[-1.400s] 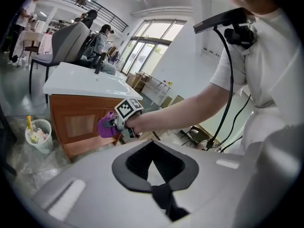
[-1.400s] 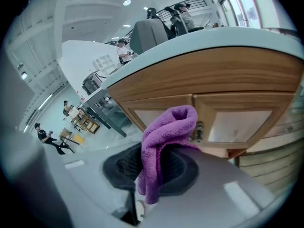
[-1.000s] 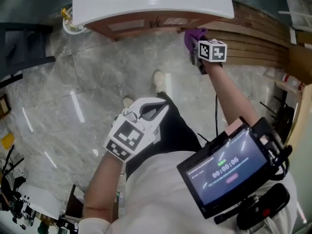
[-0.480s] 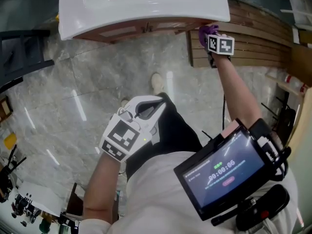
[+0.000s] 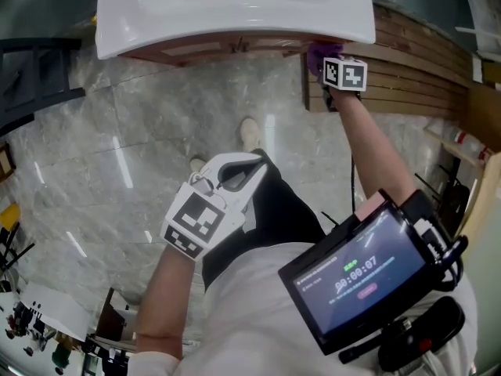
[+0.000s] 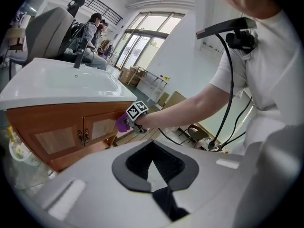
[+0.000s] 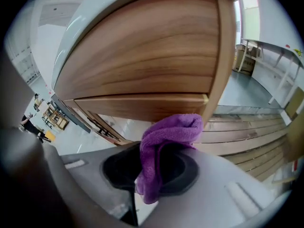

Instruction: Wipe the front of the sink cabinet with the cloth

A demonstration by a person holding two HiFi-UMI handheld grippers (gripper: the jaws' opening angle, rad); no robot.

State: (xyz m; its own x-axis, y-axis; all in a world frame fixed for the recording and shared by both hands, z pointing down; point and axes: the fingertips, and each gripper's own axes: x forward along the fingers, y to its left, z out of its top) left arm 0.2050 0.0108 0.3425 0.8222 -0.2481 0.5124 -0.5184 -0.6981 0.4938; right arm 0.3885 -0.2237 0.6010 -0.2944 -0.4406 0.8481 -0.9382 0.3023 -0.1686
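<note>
Currently: glossy grey marble-look floor (image 5: 141,131) runs out in front of the sink cabinet (image 7: 142,65). The cabinet is warm-brown wood with horizontal grain, flat front panels and a square corner post at its right end. A white glossy basin (image 5: 235,10) with a rounded rim sits on top of it and overhangs the front. Wooden slat decking (image 5: 415,69) lies just beside the cabinet's right end. Left gripper (image 6: 152,186) is well back from the cabinet front, near the person's waist. It has a pale grey shell, jaws pressed together with nothing between them, and is aimed toward the cabinet doors. Right gripper (image 7: 142,186) is up at the cabinet's lower right front corner, jaws pinching the cloth (image 7: 166,141). The cloth is purple terry with a fuzzy nap, bunched into a folded lobe. Its long axis runs along the jaws, from the pinch up toward the cabinet. The rounded top end touches the bottom edge of the front panel at the corner post, and a short tail hangs below the pinch. Two small dark metal handles (image 6: 83,137) sit side by side where the cabinet doors meet, mid-front, well apart from the cloth.
</note>
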